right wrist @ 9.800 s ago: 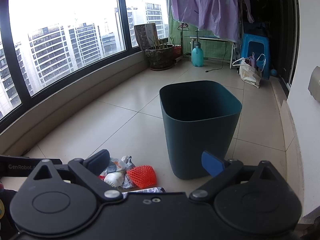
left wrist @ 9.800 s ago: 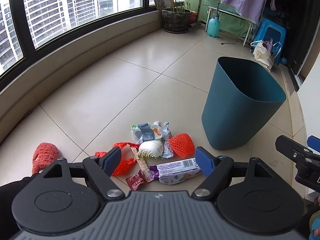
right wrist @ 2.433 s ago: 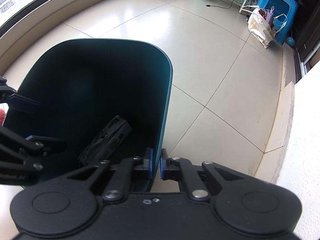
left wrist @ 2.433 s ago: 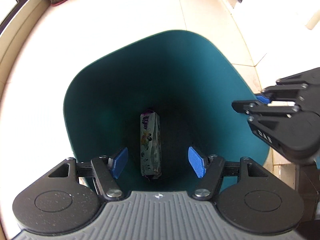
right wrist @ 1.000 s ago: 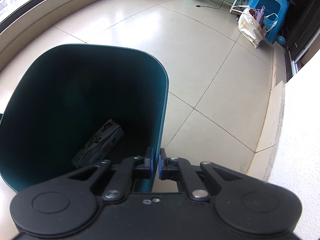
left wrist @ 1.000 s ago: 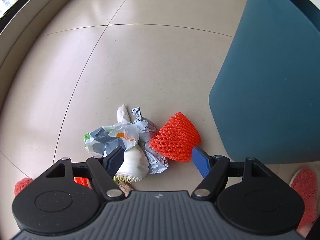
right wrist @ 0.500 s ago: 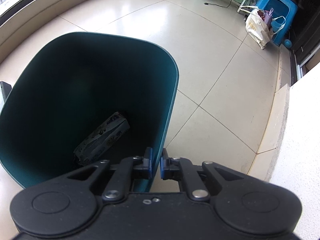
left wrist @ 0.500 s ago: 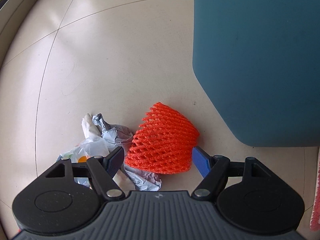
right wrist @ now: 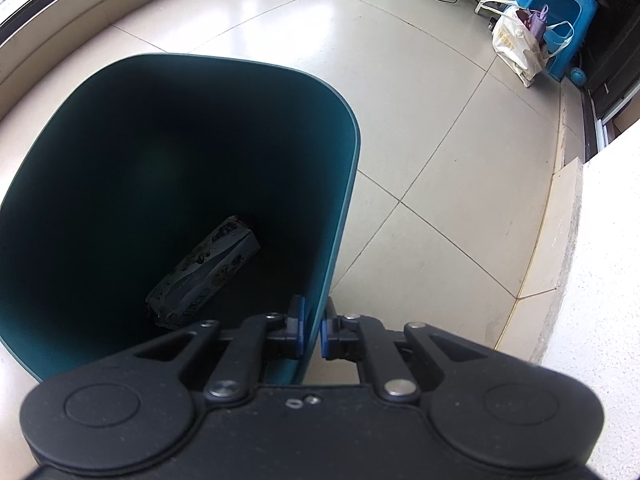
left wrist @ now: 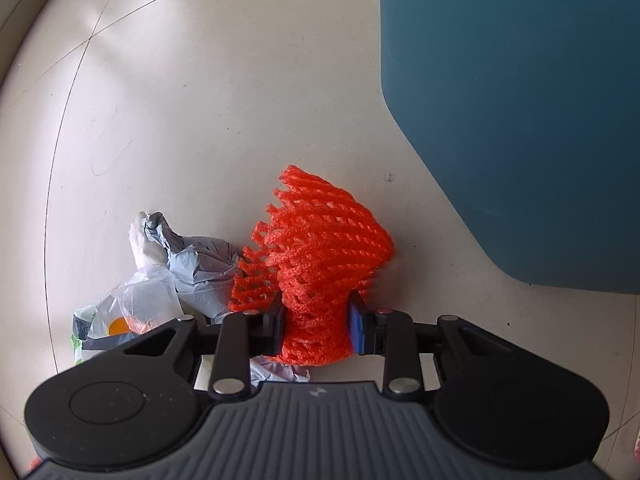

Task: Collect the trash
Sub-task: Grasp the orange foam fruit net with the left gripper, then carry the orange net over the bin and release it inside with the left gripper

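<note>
An orange foam fruit net (left wrist: 320,248) lies on the tiled floor beside the teal bin (left wrist: 520,100). My left gripper (left wrist: 318,326) points down at it, its jaws closing, and the pads squeeze the net's near end into a narrow waist. In the right wrist view my right gripper (right wrist: 313,330) is shut on the near rim of the teal bin (right wrist: 344,184). A printed snack wrapper (right wrist: 204,276) lies on the bin's dark bottom.
Left of the net sit a crumpled grey-blue wrapper (left wrist: 200,264) and a clear plastic bag (left wrist: 136,304) with orange print. A white tote bag (right wrist: 516,46) and a blue stool (right wrist: 556,4) stand at the far right. A pale ledge (right wrist: 600,260) runs along the right.
My left gripper has come down over the orange net and its jaws have closed from wide open onto the net, pinching it. The right gripper stays clamped on the bin's rim.
</note>
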Available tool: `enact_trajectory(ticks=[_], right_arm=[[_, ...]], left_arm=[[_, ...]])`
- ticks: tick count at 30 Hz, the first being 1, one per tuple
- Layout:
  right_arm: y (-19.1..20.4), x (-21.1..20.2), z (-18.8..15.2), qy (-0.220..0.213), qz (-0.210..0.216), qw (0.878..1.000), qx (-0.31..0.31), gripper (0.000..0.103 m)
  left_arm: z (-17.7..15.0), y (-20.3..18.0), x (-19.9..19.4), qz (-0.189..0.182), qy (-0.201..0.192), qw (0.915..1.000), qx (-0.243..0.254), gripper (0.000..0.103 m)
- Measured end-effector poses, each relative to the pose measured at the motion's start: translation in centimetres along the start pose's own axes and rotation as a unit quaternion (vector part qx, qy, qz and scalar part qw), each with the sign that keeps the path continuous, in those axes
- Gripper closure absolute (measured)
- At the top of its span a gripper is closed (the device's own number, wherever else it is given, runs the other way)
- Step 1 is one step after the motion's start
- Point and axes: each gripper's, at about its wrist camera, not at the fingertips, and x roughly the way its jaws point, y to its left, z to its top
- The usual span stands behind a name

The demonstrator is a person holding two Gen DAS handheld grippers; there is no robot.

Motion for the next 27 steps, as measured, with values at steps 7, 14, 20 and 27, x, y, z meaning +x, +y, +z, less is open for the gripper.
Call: enact_trajectory(ticks=[7, 14, 20, 27], right_arm=[[0.5, 0.0, -0.2, -0.006, -0.005, 1.000, -0.001, 0.097], [1.2, -0.3, -0.9, -0.017, -0.017, 0.999, -0.021, 0.097], [0.8, -0.7, -0.8, -0.017, -0.009, 1.000, -0.005, 0.097], [0.3, -0.8, -0.6, -0.016, -0.004, 1.000, -0.001, 0.097]], left_arm=[[-0.6, 1.6, -2.6, -0.012, -0.018, 0.9977, -0.063, 0.092], [-1.8, 4.6, -8.3, -0.020, -0.042, 0.9920, -0.118, 0.092], [-1.7, 5.3, -15.0, -0.015, -0.060, 0.9873, -0.146, 0.092], [-1.4, 3.6, -21.6, -0.014, -0.082, 0.9871, -0.137, 0.092]])
